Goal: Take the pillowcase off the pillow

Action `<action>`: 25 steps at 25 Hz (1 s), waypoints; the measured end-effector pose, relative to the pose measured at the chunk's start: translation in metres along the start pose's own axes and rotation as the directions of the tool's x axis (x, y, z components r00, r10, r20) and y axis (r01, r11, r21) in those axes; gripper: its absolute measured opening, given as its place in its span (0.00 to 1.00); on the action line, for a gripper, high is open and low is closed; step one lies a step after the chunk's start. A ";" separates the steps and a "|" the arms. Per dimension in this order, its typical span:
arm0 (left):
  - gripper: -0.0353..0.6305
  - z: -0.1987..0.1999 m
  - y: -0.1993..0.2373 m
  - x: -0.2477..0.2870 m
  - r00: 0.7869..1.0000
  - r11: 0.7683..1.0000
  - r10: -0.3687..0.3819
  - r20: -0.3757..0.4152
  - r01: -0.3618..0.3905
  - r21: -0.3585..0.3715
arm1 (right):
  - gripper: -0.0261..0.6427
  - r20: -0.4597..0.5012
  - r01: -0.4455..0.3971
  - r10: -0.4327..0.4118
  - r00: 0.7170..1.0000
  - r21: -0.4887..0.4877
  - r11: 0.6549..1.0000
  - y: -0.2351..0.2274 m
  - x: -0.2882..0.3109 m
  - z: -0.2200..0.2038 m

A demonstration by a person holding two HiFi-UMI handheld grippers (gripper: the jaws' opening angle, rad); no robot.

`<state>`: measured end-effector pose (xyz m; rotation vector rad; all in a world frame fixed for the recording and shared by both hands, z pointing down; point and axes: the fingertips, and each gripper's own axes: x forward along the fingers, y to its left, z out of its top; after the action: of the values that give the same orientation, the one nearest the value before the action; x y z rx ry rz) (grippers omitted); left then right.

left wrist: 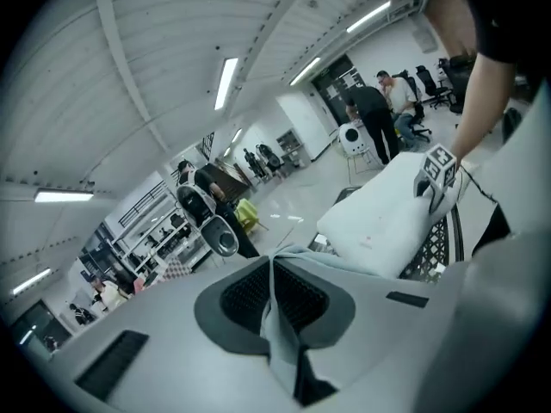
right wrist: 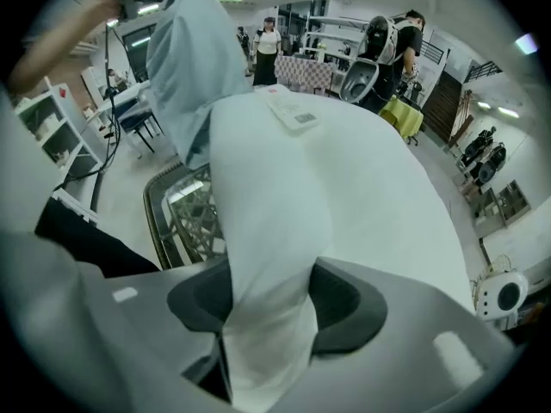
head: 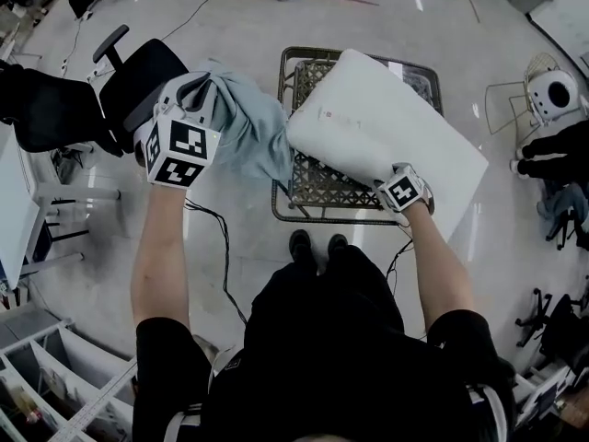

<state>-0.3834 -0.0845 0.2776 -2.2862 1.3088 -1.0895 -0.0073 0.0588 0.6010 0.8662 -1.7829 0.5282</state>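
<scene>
Looks almost finished. Pinches a fold of the blue-grey pillowcase (head: pixel 247 122) in the left claw (left wrist: pixel 274 292), pads pressed together on the cloth, holding it up at the left, above and beside the wire-mesh desk (head: pixel 317 191). Shows the white pillow (head: pixel 386 122) bare over nearly its whole length, lying slantwise across the desk with its right end overhanging. Clamps the pillow's near edge in the right claw (right wrist: pixel 267 304), pads bearing on the stuffing from both sides. Leaves, by this reading, only drawing the last of the cloth clear of the pillow's left end.

Cannot settle whether the hanging edge of the pillowcase wraps that left corner or merely touches it: lost behind folds in the head view and behind the bulge of the pillow in the right gripper view. Hides much of the desk's top under pillow and cloth. Gives no sight of the pillowcase's open mouth in any view.
</scene>
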 end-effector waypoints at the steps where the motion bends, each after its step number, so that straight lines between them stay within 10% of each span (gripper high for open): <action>1: 0.08 0.013 -0.005 0.000 0.999 1.000 -0.014 0.030 0.014 -0.003 | 0.42 0.026 -0.008 0.008 1.000 -0.004 1.000 0.012 0.003 0.013; 11: 0.08 0.143 -0.066 -0.023 0.909 0.972 -0.206 0.362 0.234 -0.034 | 0.53 0.085 0.026 -0.037 0.996 0.119 0.993 0.024 -0.024 -0.005; 25: 0.08 0.258 -0.200 0.035 0.809 0.893 -0.431 0.400 0.446 0.059 | 0.60 0.083 0.149 -0.217 0.973 0.494 0.857 -0.097 -0.113 -0.181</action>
<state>-0.0617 -0.0333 0.2355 -2.7316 0.6578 -0.6423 0.1998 0.1584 0.5570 1.4371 -1.6868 0.8267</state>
